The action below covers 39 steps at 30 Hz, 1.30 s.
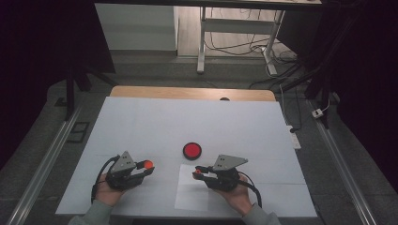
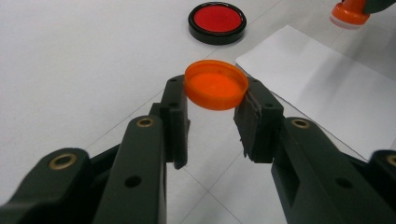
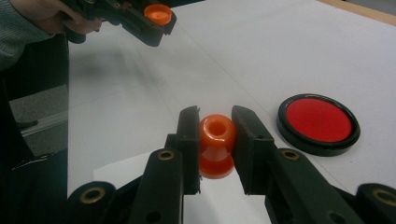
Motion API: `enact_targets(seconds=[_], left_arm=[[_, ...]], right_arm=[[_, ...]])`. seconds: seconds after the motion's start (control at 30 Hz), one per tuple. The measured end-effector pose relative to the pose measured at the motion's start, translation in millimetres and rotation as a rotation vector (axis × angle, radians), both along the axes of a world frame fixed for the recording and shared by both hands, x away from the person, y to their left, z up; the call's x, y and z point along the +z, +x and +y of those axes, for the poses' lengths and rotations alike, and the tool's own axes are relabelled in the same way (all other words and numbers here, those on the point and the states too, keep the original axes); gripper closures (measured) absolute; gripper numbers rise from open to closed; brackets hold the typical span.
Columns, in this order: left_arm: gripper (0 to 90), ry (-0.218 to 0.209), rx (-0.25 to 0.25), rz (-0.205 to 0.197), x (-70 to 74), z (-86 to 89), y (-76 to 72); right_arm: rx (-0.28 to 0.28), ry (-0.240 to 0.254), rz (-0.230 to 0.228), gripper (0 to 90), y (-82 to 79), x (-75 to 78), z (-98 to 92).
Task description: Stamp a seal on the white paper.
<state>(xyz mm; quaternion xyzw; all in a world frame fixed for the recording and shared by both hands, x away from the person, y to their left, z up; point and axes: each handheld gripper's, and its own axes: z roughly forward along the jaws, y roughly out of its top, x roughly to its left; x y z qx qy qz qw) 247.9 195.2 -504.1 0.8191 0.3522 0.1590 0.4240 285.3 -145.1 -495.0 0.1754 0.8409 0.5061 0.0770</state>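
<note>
Now your left tool (image 2: 212, 100) clamps the shallow orange cap (image 2: 216, 84), hollow side up, and your right tool (image 3: 215, 123) clamps the waisted orange stamp (image 3: 217, 144), its long axis toward you, both near the red ink pad (image 1: 192, 150).

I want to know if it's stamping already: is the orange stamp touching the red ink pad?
Apart. The right gripper view shows the orange stamp in the right gripper, with bare table before the red ink pad.

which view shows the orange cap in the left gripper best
The left gripper view: the orange cap sits close up between the left gripper jaws, hollow side showing. The right gripper view shows the cap small and far off, top left. The high view gives an orange dot at the jaw tips.
</note>
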Motion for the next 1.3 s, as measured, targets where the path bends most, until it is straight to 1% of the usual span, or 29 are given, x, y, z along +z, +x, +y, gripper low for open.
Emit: enact_targets(seconds=[0.1,0.67,0.9,1.17,1.3], left_arm=[[65.6,0.001,0.000,0.000,-0.1,-0.2,0.0],[65.5,0.002,-0.001,0.001,-0.3,-0.4,0.2],[65.5,0.002,-0.001,0.001,-0.2,-0.1,0.1],[65.5,0.002,-0.002,0.002,-0.2,-0.1,0.3],[65.6,0.001,0.000,0.001,-0.1,0.2,0.0]], right_arm=[[0.006,-0.015,0.002,72.3,-0.4,-1.0,0.1],[0.030,-0.046,0.019,72.3,-2.5,-10.8,5.6],[0.028,-0.059,0.020,72.3,-2.9,-14.8,7.6],[0.041,-0.094,0.034,72.3,-2.8,-23.7,11.1],[0.045,-0.112,0.032,72.3,-3.3,-26.6,13.0]])
